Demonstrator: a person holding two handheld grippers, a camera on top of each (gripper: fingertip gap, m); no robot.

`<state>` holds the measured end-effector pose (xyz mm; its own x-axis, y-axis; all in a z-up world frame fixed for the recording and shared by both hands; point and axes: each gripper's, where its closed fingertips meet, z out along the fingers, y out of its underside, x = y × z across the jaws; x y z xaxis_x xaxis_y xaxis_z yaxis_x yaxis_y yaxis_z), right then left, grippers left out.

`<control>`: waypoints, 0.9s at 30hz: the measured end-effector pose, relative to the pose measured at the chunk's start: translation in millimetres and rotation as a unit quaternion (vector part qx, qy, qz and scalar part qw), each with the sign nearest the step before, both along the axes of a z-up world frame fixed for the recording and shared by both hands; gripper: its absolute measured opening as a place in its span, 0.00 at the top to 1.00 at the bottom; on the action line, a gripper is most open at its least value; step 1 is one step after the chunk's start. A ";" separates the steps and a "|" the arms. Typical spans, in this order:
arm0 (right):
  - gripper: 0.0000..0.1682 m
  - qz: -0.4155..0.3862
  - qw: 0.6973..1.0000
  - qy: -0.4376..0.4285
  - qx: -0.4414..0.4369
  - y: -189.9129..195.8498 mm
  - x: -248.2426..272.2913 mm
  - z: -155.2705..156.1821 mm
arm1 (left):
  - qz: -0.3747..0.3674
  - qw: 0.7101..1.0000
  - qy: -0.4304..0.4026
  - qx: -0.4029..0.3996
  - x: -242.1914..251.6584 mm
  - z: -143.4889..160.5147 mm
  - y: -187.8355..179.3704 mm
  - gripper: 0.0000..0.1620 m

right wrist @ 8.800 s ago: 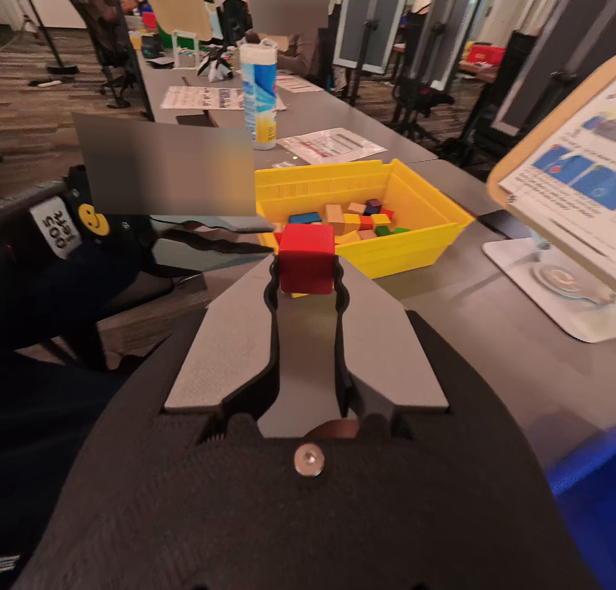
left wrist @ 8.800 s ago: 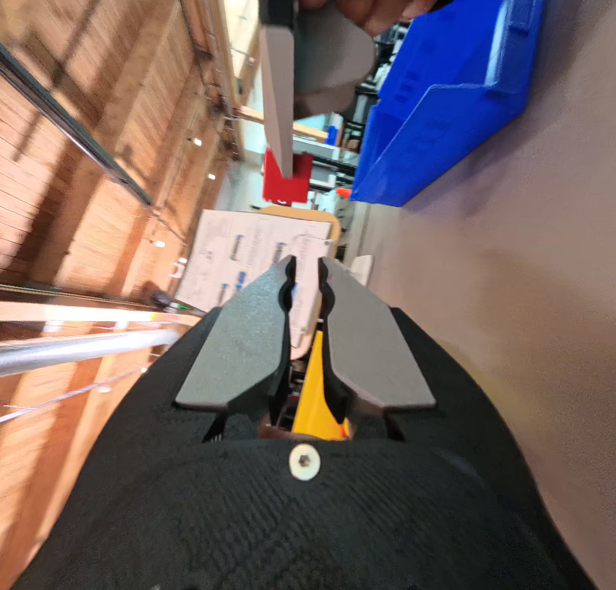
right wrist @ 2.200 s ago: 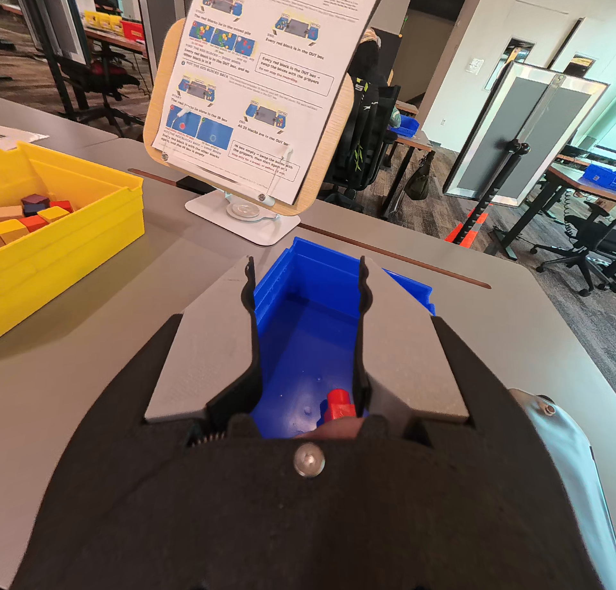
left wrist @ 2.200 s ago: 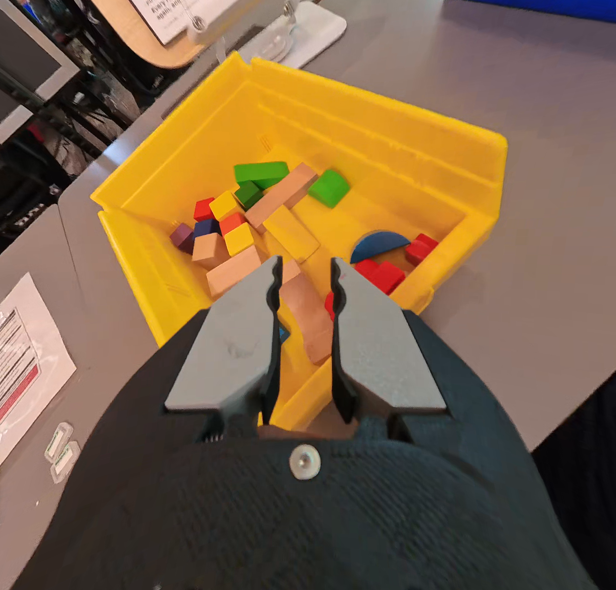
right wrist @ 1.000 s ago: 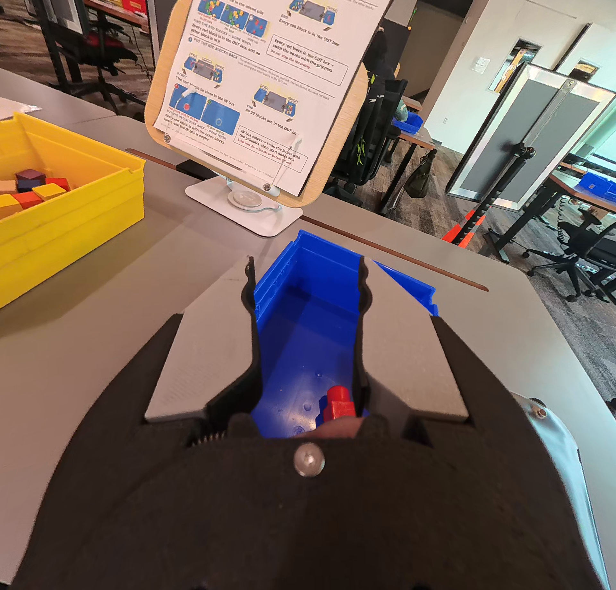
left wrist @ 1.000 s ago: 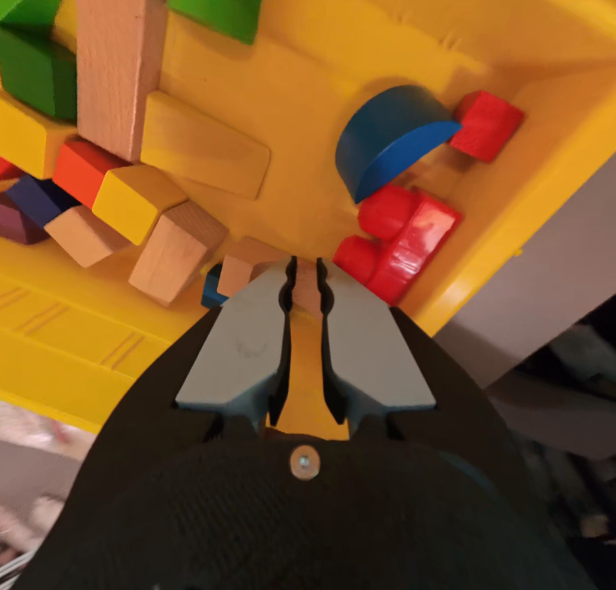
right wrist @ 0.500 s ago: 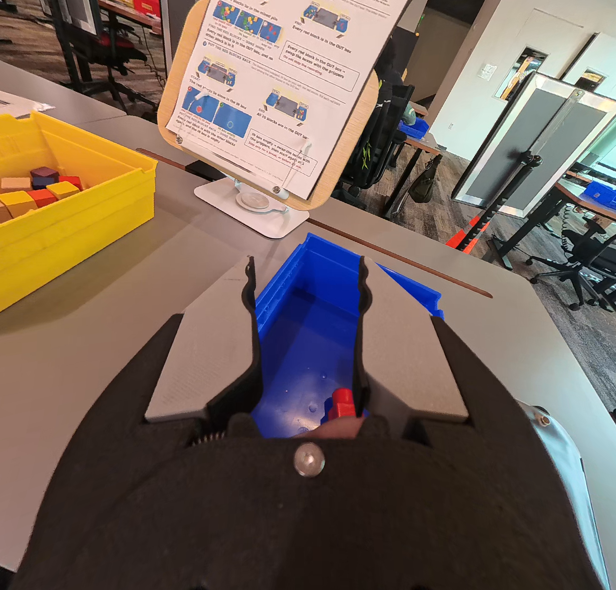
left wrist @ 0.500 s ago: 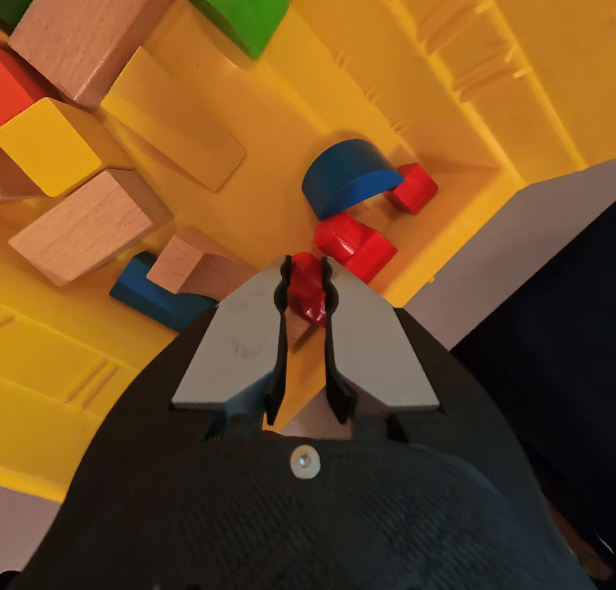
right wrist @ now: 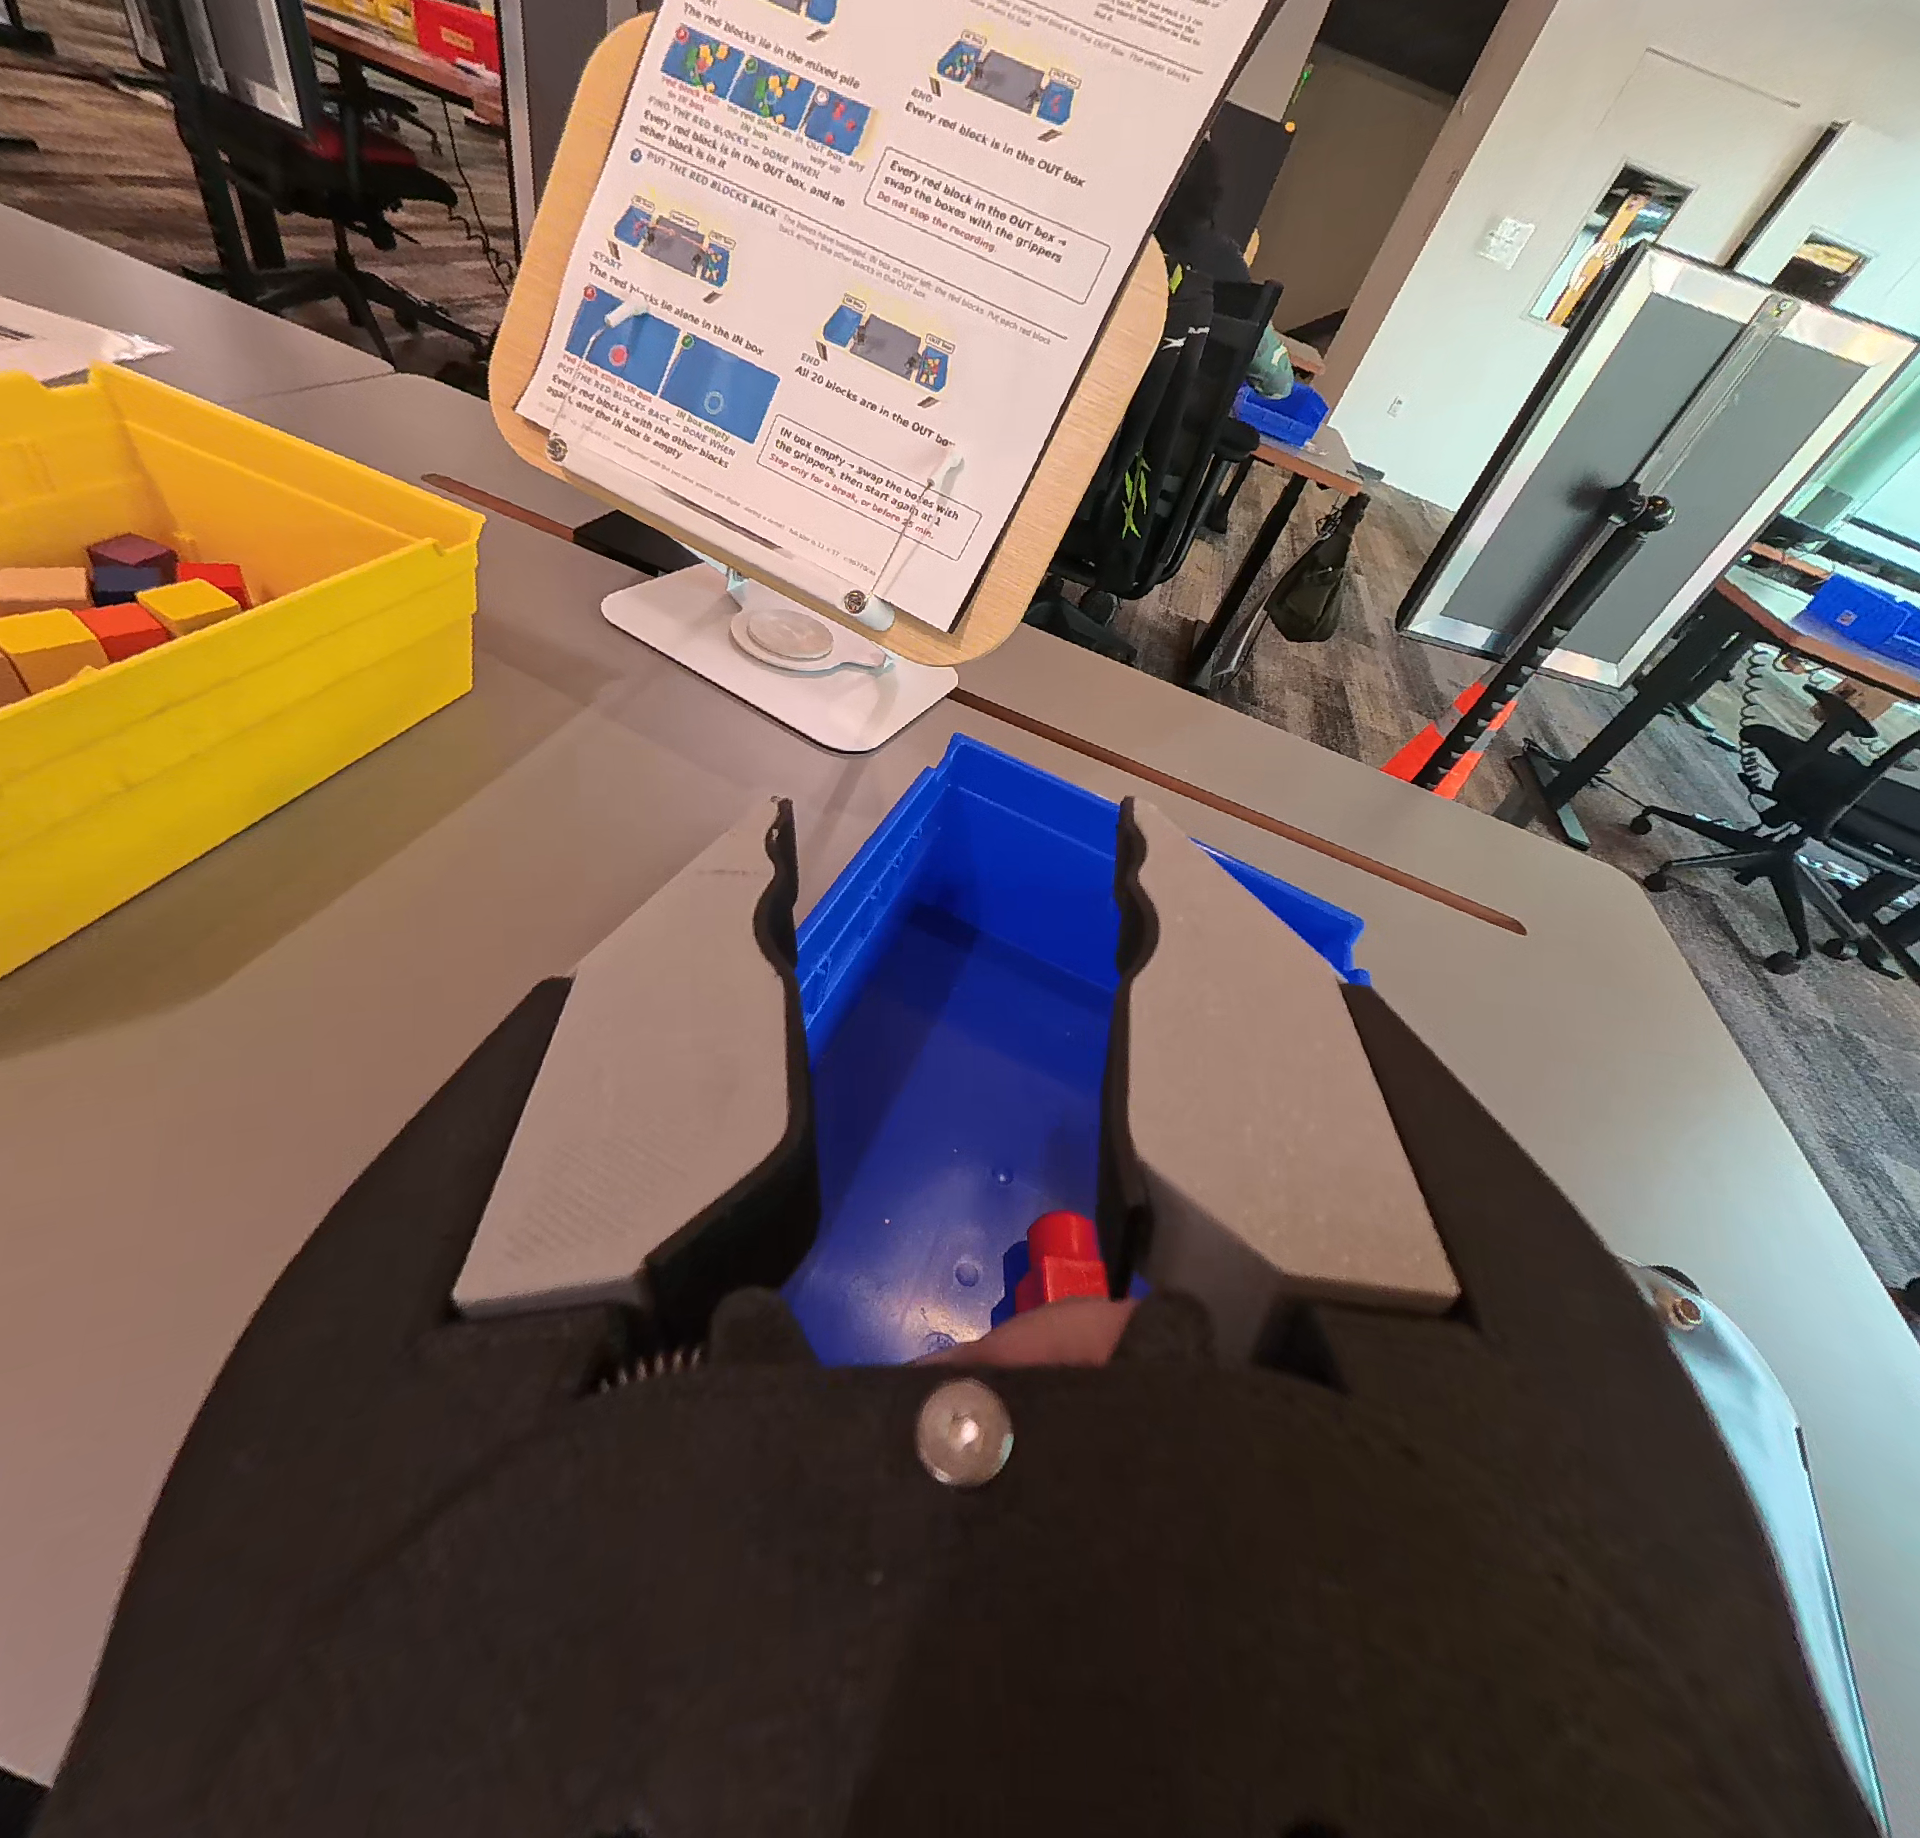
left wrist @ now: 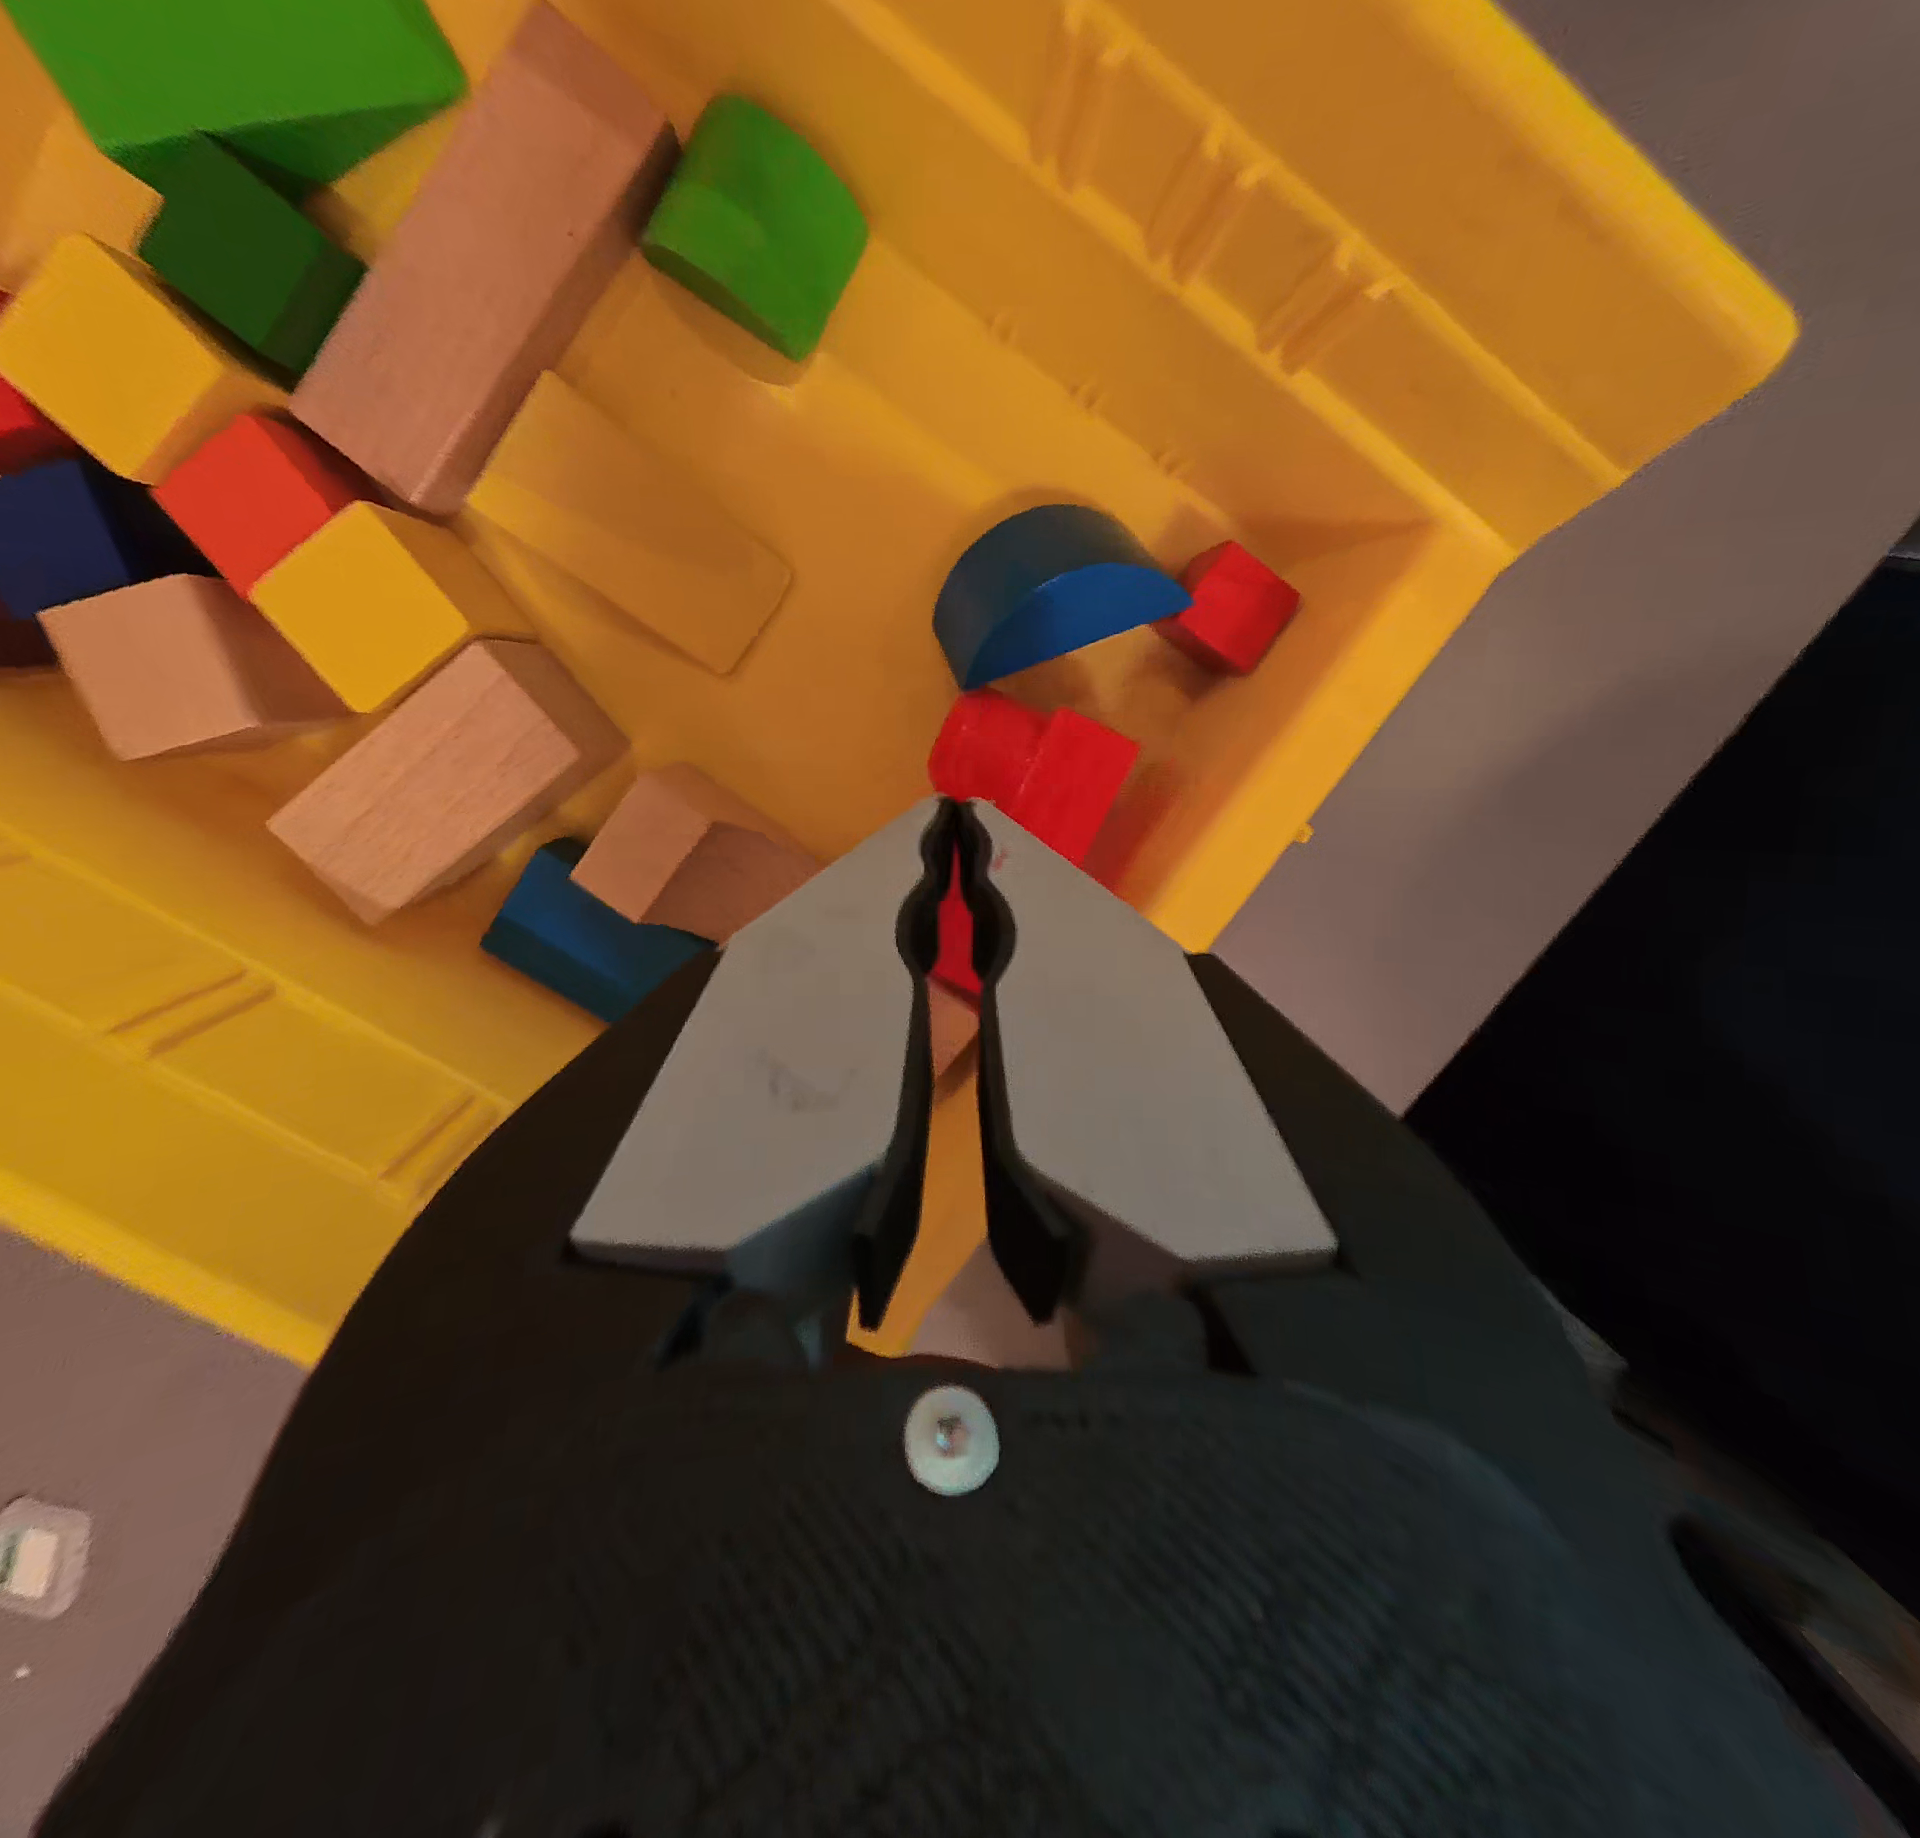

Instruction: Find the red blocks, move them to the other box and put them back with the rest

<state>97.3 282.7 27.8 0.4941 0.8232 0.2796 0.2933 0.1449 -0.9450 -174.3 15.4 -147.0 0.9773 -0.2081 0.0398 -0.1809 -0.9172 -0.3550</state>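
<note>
left gripper (left wrist: 956, 817): hanging over the near right corner of the yellow box (left wrist: 1403, 261), looking down into it; its jaws are pressed together at the tips, with a sliver of red showing in the slot behind them. Whether that red is a pinched block or one lying underneath, I cannot tell.
red blocks in yellow box: a red pair (left wrist: 1029, 765) is lying just past the fingertips, slightly to their right; a small red cube (left wrist: 1231, 604) is sitting farther on, in the corner, touching the blue half-round (left wrist: 1049, 593).
key relation: the red pair is lying straight ahead of the left gripper, almost touching its tips, with its long side running across the jaw line toward the box wall; the jaws would be needing to part before going round it.
nearer gripper: the left one, by far; the yellow box (right wrist: 239, 666) is sitting well off to the left of the right gripper.
right gripper (right wrist: 951, 822): hovering wide apart and holding nothing above the blue box (right wrist: 1278, 905).
blue box contents: one red block (right wrist: 1060, 1258) is lying on its floor, near the right finger's base.
desk (right wrist: 364, 957): carrying both boxes, well apart.
likely step: picking another red block out of the mixed pile, as I am judging it.
</note>
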 end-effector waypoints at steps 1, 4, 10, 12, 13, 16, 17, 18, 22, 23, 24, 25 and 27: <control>0.65 0.000 1.000 0.000 -0.001 0.4 -0.2 -0.3 | -0.003 1.000 0.021 0.011 -2.7 3.2 0.3 1.00; 0.65 0.000 1.000 -0.004 -0.001 -0.3 -2.1 -2.1 | -0.015 0.999 0.037 0.011 2.8 5.2 -6.0 1.00; 0.65 0.005 1.000 -0.014 0.008 -6.1 -6.8 -2.9 | -0.037 0.999 0.007 0.004 20.3 2.8 -11.2 0.95; 0.65 0.005 1.000 -0.015 0.008 -6.1 -7.2 -3.3 | -0.052 0.999 -0.009 -0.005 26.5 -0.9 -12.2 0.88; 0.65 0.004 1.000 -0.015 0.008 -5.9 -7.2 -3.5 | -0.062 0.998 -0.007 -0.009 27.2 -3.6 -12.2 0.89; 0.65 0.003 1.000 -0.014 0.008 -4.8 -6.4 -3.1 | -0.078 0.996 0.029 -0.025 17.8 -15.1 -9.2 0.87; 0.65 0.003 1.000 -0.013 0.008 -4.5 -6.1 -2.9 | -0.077 0.996 0.032 -0.036 16.4 -20.0 -8.7 0.87; 0.65 0.003 1.000 -0.013 0.008 -4.3 -5.8 -2.6 | -0.073 0.996 0.032 -0.047 15.8 -24.6 -7.7 0.87; 0.65 0.002 1.000 -0.009 0.009 -3.4 -3.6 -0.5 | -0.080 0.995 0.047 -0.040 16.0 -28.5 7.3 0.87; 0.65 0.002 1.000 -0.008 0.008 -3.3 -3.0 0.1 | -0.071 0.995 0.064 -0.033 12.7 -29.1 13.3 0.87; 0.65 0.002 1.000 -0.007 0.008 -3.0 -2.4 0.6 | -0.068 0.994 0.080 -0.028 10.3 -29.6 17.3 0.87; 0.65 0.001 1.000 -0.006 0.008 -2.6 -1.8 0.7 | -0.073 0.992 0.097 -0.027 8.3 -30.4 18.9 0.86; 0.65 0.001 1.000 -0.005 0.008 -2.0 -0.9 1.1 | -0.085 0.989 0.122 -0.028 6.1 -31.4 19.4 0.86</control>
<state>96.5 280.7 28.9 0.4897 0.8197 0.2972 0.3031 0.1595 -0.9395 -168.2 34.8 -178.4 0.9104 -0.3740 -0.1769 -0.4078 -0.8832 -0.2317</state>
